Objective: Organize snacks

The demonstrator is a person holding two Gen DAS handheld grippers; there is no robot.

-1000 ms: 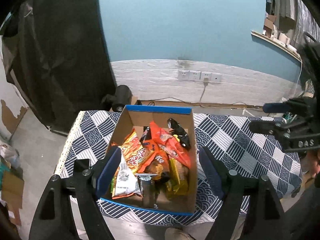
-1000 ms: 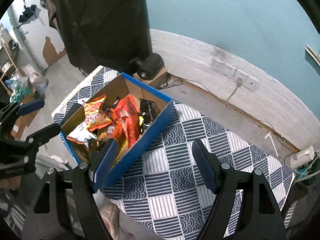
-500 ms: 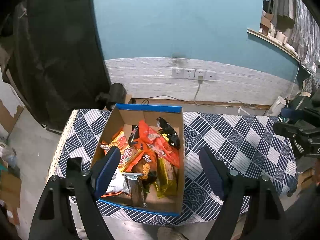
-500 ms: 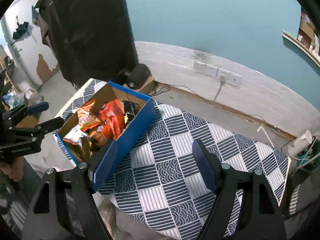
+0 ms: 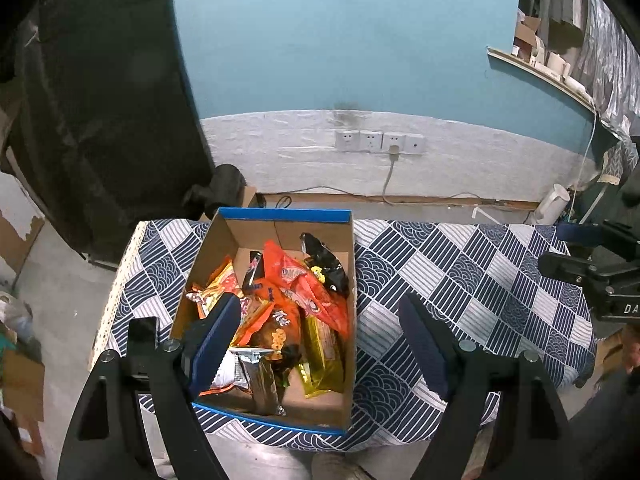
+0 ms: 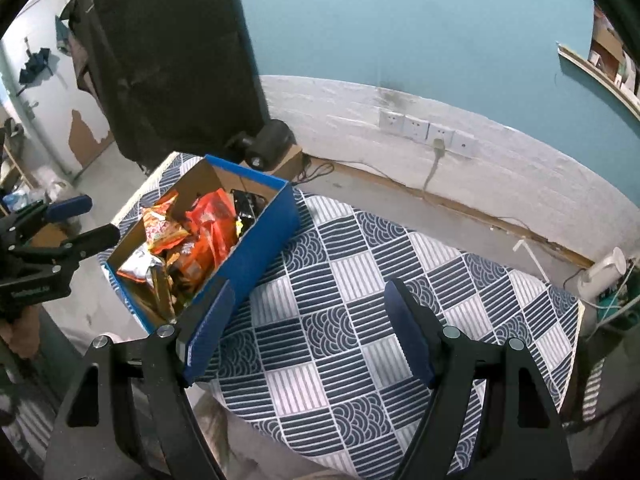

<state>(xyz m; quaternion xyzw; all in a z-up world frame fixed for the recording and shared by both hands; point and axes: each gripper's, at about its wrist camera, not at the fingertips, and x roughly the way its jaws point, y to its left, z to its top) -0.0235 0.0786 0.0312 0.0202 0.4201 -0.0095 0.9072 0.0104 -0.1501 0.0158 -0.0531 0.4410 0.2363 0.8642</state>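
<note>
At the counter's (image 5: 472, 276) left end, the box (image 5: 280, 216) holds all the snack packets (image 5: 288, 304) in a loose heap. Over the last second both views have pulled back and up: the left tool (image 5: 320, 340) and right tool (image 6: 308, 336) hang apart and empty above, which fits either sorting finished or sorting yet to come.

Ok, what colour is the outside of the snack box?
Blue outside, plain brown cardboard inside. The box shows its blue side wall best in the right wrist view.
</note>
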